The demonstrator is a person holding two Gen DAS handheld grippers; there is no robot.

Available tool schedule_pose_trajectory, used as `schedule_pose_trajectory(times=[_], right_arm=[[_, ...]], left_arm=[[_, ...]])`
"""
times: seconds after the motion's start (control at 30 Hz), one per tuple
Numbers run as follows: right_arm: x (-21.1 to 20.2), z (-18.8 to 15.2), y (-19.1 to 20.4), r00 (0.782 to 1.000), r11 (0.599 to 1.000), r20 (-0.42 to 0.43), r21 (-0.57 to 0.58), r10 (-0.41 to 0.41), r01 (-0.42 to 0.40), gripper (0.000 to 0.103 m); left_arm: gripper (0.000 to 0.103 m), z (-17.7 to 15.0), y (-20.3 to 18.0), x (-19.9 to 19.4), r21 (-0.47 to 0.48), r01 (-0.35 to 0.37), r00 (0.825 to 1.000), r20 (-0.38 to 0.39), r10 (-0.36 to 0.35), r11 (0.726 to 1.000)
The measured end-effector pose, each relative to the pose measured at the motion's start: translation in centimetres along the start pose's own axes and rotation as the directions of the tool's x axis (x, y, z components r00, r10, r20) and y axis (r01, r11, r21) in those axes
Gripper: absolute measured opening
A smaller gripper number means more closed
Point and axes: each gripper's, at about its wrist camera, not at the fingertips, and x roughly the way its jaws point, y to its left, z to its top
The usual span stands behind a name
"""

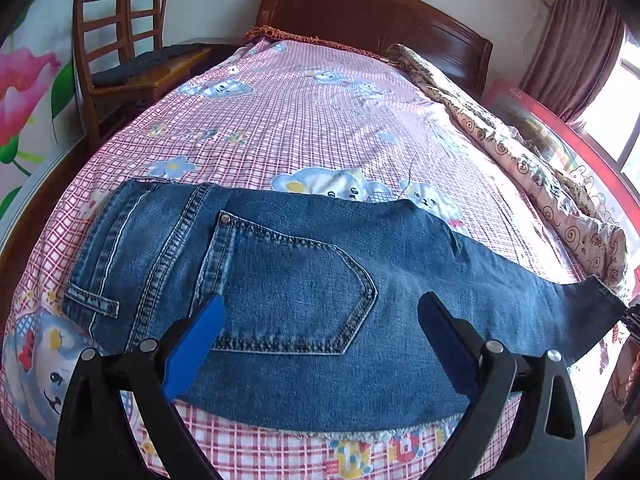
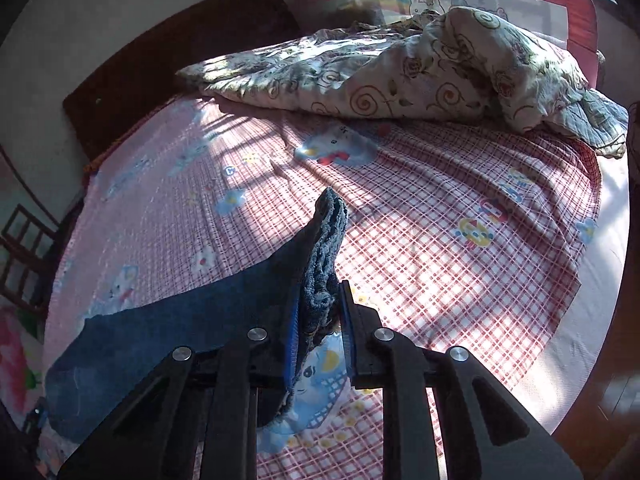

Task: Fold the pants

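Blue jeans (image 1: 304, 280) lie folded lengthwise on the pink checked bedsheet (image 1: 320, 128), waistband at the left, back pocket up, legs running to the right. My left gripper (image 1: 320, 308) is open above the seat of the jeans, its blue-padded fingers either side of the pocket. My right gripper (image 2: 320, 304) is shut on the bunched leg hems of the jeans (image 2: 324, 256) and holds them lifted above the sheet; the leg fabric (image 2: 180, 344) trails down to the left.
A crumpled floral quilt (image 2: 420, 76) lies along the bed's far side by a red rail (image 1: 560, 128). A wooden headboard (image 1: 360, 12) is at the back. Wooden chairs (image 1: 116, 40) stand beside the bed at the left.
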Motion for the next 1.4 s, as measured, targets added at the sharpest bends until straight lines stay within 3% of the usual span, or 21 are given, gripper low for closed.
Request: schedule_pose_trajectory(times=[0.23,0.43,0.57,0.63,0.73,0.9,1.0,1.1,1.2,1.3,1.37,1.4], right_arm=[[-2.5,-1.1,13.8,0.986,0.952,0.033,-0.267,0.161,-0.147,0.018],[-0.2,-7.5,24.1,0.961,0.868,-0.098,-0.414,0.258,-0.275,0.018],[3.3,-13.2,28.5,0.963,0.824,-0.173,-0.500,0.206,-0.266,0.018],[5.5,-16.0,29.5,0.964,0.806,-0.216,-0.537,0.156,-0.251,0.018],[7.0,-18.8,29.7,0.973,0.792,-0.213,-0.576,0.092,-0.201,0.018],[6.0,-18.9,30.5,0.986,0.757,-0.150,-0.636,0.073,-0.152,0.018],[5.4,-20.9,31.7,0.997,0.650,-0.067,-0.756,0.035,-0.074,0.018],[5.8,-22.8,31.7,0.999,0.573,-0.047,-0.818,0.013,-0.046,0.018],[5.3,-23.6,31.8,1.000,0.508,-0.005,-0.861,0.014,-0.011,0.018],[4.9,-25.2,32.2,0.999,0.409,0.025,-0.913,0.035,0.008,0.018],[4.2,-25.2,32.2,0.998,0.393,0.020,-0.919,0.060,-0.005,0.017],[3.7,-24.8,32.2,0.997,0.414,0.022,-0.910,0.073,-0.011,0.017]], left_arm=[[0.097,-0.5,3.0,5.0,-0.026,-0.027,0.991,-0.135,0.024,0.999],[0.101,-1.1,1.6,5.3,0.083,-0.065,0.988,-0.137,0.076,0.994],[0.101,-1.3,1.6,5.2,0.091,-0.061,0.989,-0.128,0.072,0.994],[0.101,-1.4,1.6,5.1,0.097,-0.056,0.990,-0.126,0.068,0.994],[0.101,-1.6,1.6,5.1,0.101,-0.051,0.990,-0.124,0.064,0.994],[0.101,-1.7,1.5,5.1,0.120,-0.060,0.990,-0.120,0.074,0.991],[0.101,-1.8,1.3,5.1,0.133,-0.068,0.990,-0.115,0.084,0.989],[0.101,-2.0,1.1,5.2,0.148,-0.079,0.989,-0.114,0.096,0.986],[0.101,-2.0,1.1,5.2,0.158,-0.083,0.988,-0.113,0.102,0.984],[0.101,-2.0,1.0,5.1,0.160,-0.084,0.988,-0.113,0.102,0.984],[0.101,-2.0,1.1,5.1,0.157,-0.078,0.989,-0.114,0.096,0.985],[0.101,-2.0,1.2,5.0,0.152,-0.072,0.990,-0.113,0.089,0.986]])
